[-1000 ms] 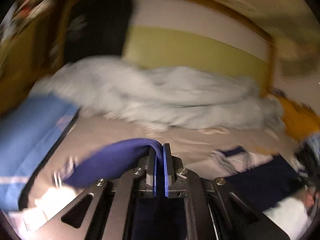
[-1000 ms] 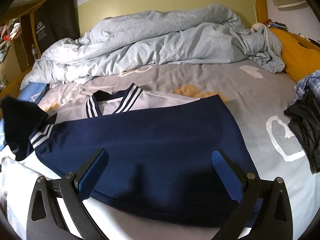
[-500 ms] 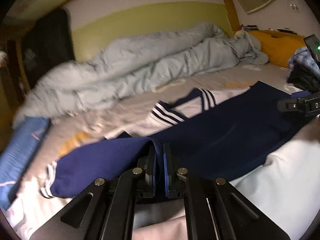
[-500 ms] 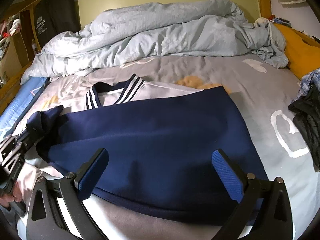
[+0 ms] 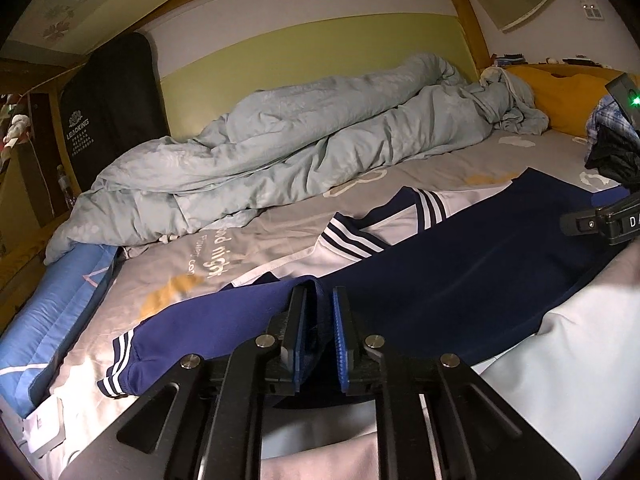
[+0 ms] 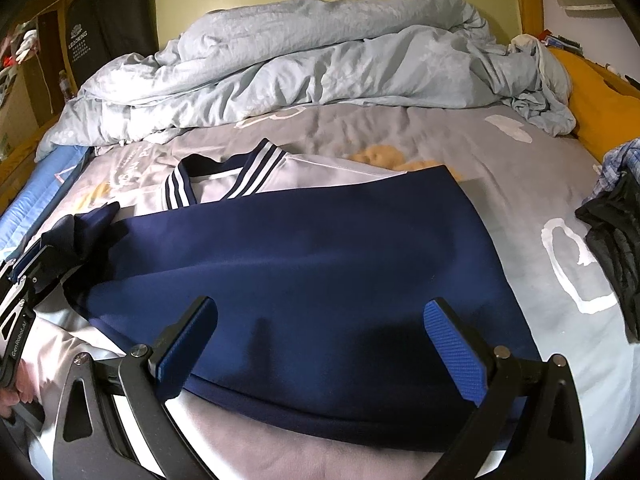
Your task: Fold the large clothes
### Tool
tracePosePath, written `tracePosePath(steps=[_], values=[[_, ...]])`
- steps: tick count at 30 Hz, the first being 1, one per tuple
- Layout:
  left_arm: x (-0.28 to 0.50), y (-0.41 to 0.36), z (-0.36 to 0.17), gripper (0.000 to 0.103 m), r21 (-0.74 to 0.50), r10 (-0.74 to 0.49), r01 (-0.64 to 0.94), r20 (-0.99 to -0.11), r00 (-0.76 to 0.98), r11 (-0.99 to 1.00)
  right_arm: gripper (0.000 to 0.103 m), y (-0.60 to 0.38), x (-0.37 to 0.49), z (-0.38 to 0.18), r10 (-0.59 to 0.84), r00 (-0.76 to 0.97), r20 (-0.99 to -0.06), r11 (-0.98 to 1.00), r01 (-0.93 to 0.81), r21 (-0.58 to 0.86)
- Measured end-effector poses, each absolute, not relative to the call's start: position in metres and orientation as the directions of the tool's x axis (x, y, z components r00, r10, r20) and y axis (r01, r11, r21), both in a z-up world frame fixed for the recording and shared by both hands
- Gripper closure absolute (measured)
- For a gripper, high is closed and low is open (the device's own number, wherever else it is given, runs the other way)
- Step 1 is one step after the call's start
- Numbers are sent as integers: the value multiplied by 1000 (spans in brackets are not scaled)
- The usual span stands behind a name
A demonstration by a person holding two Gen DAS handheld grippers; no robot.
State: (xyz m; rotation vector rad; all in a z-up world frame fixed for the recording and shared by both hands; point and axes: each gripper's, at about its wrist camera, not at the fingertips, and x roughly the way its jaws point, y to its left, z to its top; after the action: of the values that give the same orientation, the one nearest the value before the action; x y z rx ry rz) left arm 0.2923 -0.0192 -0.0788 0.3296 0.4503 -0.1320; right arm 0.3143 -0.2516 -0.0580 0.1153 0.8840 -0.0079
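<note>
Jacket (image 6: 320, 280), smooth navy knit, striped cuffs

The navy sleeve (image 5: 208, 324) disappears behind the left gripper (image 5: 320, 308) frame, so its near end is hidden. The jacket's (image 6: 304, 264) lower hem runs off the bottom edge. The dark clothes pile (image 6: 616, 248) is cut by the right edge. The small print on the black hanging bag (image 5: 82, 136) is unreadable.

left claw (image 5: 320, 320): black frame | blue pads | silver screws | right claw (image 6: 320, 354): same
</note>
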Motion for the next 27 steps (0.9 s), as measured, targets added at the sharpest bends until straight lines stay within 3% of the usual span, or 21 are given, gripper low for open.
tracePosePath(steps=[1, 3, 4, 5, 6, 10, 13, 17, 20, 22, 24, 25, 27], values=[[292, -19, -79, 84, 283, -53, 197, -446, 893, 939, 0, -252, 314, -58, 42, 634, -772, 993, 56, 100], [291, -17, -76, 64, 273, -62, 204, -452, 890, 940, 0, -253, 314, -58, 43, 635, -771, 993, 57, 102], [289, -14, -72, 37, 261, -68, 203, -450, 891, 944, 0, -253, 314, -58, 42, 635, -771, 993, 57, 101], [286, -9, -67, 17, 241, -80, 205, -445, 892, 949, 0, -253, 314, -58, 43, 635, -771, 993, 57, 102], [279, 2, -55, 15, 198, -115, 218, -429, 896, 956, 0, -253, 314, -59, 45, 636, -771, 993, 57, 106], [264, 64, -14, 14, 63, -110, 145, -383, 917, 987, 0, -256, 314, -58, 57, 636, -769, 990, 63, 125], [276, 125, -1, 13, -17, 5, -13, -408, 913, 1000, 0, -257, 314, -57, 64, 637, -768, 989, 62, 133], [318, 197, -26, 13, -96, 103, -188, -560, 822, 977, 0, -256, 313, -56, 67, 641, -765, 990, 52, 131], [347, 246, -69, 13, -206, 87, -306, -685, 724, 929, 0, -255, 311, -54, 70, 644, -762, 990, 49, 132], [358, 261, -91, 13, -197, 102, -350, -728, 677, 916, 0, -255, 310, -53, 74, 646, -760, 989, 48, 137], [368, 266, -113, 14, -267, 11, -323, -755, 656, 908, 0, -255, 308, -52, 79, 648, -758, 989, 46, 142], [370, 267, -117, 17, -291, -12, -314, -750, 661, 903, 0, -255, 308, -52, 81, 648, -757, 988, 46, 145], [374, 259, -117, 47, -301, -48, -257, -729, 683, 918, 0, -256, 308, -52, 87, 647, -758, 988, 44, 150]])
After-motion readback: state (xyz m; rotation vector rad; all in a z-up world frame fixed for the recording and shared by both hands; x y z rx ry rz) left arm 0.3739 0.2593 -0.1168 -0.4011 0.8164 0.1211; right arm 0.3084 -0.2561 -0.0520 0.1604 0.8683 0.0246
